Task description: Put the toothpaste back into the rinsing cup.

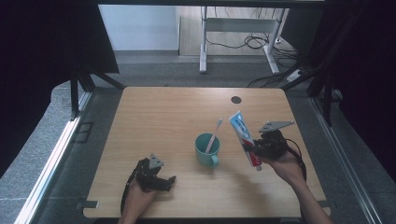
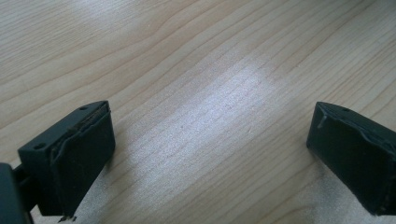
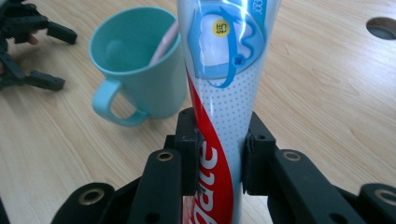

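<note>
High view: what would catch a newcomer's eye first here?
The toothpaste tube, clamped in the right gripper and held tilted above the table's right side. Just left of it stands a teal mug with a toothbrush inside. The left gripper rests open near the front edge.

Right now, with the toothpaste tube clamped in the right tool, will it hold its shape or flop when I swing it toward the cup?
The toothpaste tube probably stays fairly straight: it stands up from the right tool without sagging. Its glossy skin may slip. The cup looks light, so a bump could tip it.
</note>
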`<move>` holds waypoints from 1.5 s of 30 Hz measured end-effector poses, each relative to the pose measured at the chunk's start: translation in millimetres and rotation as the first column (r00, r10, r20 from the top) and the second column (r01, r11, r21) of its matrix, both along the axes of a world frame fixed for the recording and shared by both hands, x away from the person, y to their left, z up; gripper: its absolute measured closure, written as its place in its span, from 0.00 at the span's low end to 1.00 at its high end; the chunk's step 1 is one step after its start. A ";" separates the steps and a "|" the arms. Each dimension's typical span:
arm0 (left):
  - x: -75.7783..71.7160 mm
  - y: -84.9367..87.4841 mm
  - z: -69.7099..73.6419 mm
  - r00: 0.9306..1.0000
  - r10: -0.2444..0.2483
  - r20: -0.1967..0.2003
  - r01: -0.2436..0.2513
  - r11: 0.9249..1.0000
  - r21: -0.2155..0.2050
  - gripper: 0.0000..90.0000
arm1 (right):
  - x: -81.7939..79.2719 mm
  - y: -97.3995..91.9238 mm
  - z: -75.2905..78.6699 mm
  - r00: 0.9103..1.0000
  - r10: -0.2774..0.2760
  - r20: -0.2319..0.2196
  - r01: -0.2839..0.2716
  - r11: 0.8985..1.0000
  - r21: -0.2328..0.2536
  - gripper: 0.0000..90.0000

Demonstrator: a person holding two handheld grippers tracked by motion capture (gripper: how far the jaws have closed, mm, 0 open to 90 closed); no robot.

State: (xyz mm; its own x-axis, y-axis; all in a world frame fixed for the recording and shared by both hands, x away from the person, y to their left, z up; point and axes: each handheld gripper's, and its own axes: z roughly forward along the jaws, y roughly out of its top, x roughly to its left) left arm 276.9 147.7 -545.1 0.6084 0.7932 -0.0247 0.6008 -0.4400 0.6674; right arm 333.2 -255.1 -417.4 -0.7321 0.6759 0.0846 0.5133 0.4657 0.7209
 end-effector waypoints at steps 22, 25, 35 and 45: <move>0.2 0.1 0.0 1.000 -0.002 0.000 0.002 1.000 0.001 0.01 | 7.9 42.5 26.1 0.997 0.073 0.017 -0.074 0.996 0.051 0.80; 0.1 0.1 0.0 1.000 -0.001 0.000 0.001 1.000 0.001 0.01 | 9.5 48.7 29.6 0.997 0.078 0.018 -0.079 0.996 0.052 0.80; 0.1 0.1 0.0 1.000 -0.001 0.000 0.001 1.000 0.001 0.01 | 17.0 68.7 37.1 0.995 0.098 0.033 -0.100 0.993 0.063 0.80; 0.1 0.2 0.0 1.000 -0.001 0.000 0.001 1.000 0.000 0.01 | 24.6 87.3 42.7 0.993 0.112 0.048 -0.116 0.989 0.088 0.80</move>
State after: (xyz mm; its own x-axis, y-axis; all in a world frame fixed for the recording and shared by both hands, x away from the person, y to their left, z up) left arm 277.0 147.8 -545.1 0.6093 0.7926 -0.0246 0.6006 -0.4410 0.6670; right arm 357.9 -167.8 -374.8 -0.8083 0.5786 0.1087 0.4285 0.4516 0.7826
